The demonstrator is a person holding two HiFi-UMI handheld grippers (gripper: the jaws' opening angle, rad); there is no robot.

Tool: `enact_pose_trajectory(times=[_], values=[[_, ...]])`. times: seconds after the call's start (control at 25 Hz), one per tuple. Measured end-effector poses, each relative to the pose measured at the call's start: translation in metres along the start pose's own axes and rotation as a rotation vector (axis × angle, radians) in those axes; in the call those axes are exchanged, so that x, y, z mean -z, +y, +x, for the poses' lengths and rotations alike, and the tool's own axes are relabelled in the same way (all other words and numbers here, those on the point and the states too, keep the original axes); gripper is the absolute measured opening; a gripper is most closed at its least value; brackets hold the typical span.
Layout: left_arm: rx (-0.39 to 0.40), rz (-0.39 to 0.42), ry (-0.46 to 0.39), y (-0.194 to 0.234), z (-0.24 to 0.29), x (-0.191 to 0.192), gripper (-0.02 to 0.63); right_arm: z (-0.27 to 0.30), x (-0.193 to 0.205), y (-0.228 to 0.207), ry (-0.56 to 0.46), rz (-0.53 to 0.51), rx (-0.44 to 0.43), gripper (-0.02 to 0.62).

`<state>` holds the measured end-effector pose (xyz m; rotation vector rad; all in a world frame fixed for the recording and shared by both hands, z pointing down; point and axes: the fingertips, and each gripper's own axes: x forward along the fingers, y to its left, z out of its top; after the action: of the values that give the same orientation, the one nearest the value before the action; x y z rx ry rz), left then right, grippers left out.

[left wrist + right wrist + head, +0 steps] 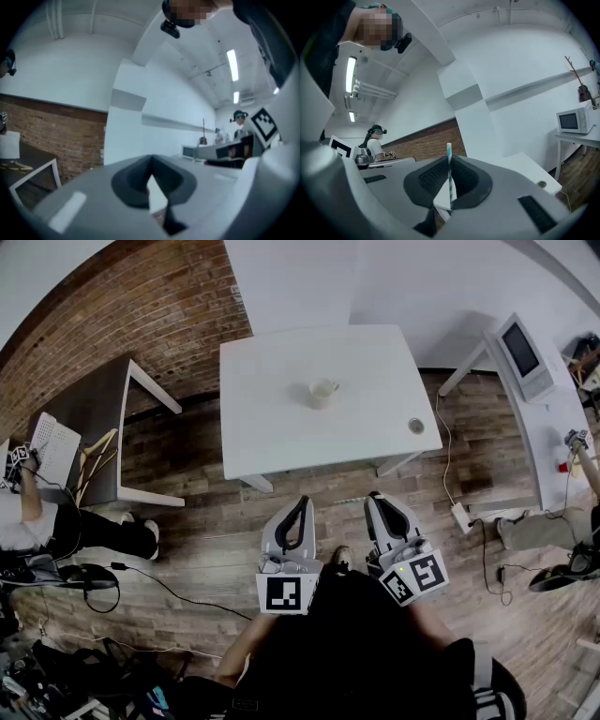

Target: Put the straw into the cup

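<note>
A pale cup (322, 392) stands near the middle of the white table (281, 427), ahead of me. Both grippers are held close to my body, short of the table's near edge. My right gripper (377, 500) (449, 164) is shut on a white straw with teal stripes (449, 180), which stands upright between its dark pads. The straw cannot be made out in the head view. At the left, my left gripper (301, 503) (151, 165) has its jaws together at the tips with nothing held.
A small round object (416, 426) lies near the table's right front corner. A microwave (520, 354) sits on a white side table at the right. A grey desk (94, 418) and a seated person (56, 526) are at the left. Cables (169, 592) run over the wooden floor.
</note>
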<state>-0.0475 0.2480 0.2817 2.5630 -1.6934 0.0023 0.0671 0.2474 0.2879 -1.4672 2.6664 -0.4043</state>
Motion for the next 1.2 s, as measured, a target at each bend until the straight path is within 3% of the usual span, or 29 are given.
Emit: enact_pose_trajectory(times=[0.44, 0.64, 1.2], values=[[0.002, 0.003, -0.015, 0.009, -0.008, 0.001, 0.003, 0.003, 0.001, 0.012, -0.003, -0.013, -0.003, 0.023], [0.010, 0.003, 0.000, 0.020, -0.012, 0.003, 0.003, 0.007, -0.002, 0.019, -0.035, 0.034, 0.007, 0.023], [0.077, 0.002, -0.017, 0.067, -0.034, 0.004, 0.003, 0.031, 0.001, 0.060, -0.061, -0.004, 0.097, 0.023]])
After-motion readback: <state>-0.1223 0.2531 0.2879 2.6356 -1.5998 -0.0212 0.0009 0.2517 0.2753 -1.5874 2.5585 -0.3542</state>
